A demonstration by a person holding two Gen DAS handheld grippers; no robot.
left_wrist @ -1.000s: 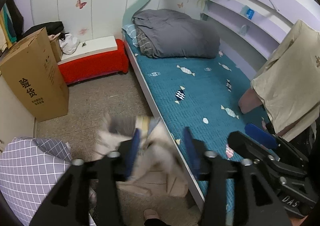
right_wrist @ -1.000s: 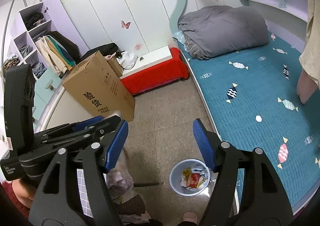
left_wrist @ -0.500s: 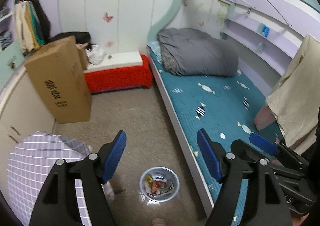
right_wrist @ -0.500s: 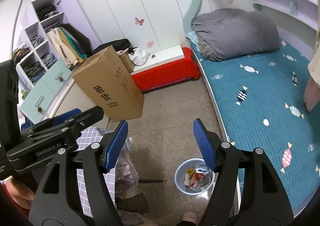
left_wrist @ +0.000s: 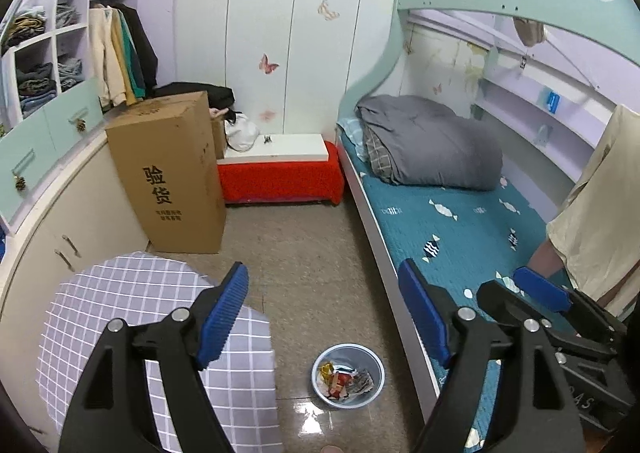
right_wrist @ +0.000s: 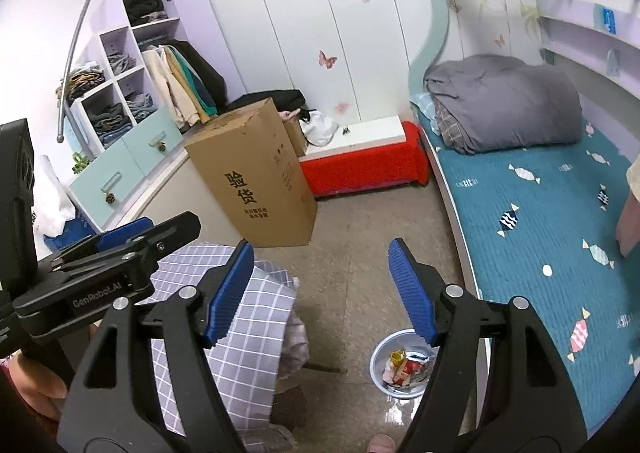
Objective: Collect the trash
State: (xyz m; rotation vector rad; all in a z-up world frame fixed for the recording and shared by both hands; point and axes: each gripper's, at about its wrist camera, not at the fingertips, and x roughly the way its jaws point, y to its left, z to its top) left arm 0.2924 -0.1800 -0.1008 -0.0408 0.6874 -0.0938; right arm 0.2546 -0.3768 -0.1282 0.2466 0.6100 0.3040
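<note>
While both tongs (left_wrist: 324,317) (right_wrist: 322,289) gape, one bin (left_wrist: 348,375) holds wrappers.

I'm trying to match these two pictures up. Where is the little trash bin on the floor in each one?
Left wrist view: the trash bin sits bottom centre, on the floor between the checked cloth and the bed.
Right wrist view: the trash bin sits lower right of centre, partly hidden behind the right finger of the right gripper.
Shared landmark: the tall cardboard box, standing beyond the bin in both.
</note>
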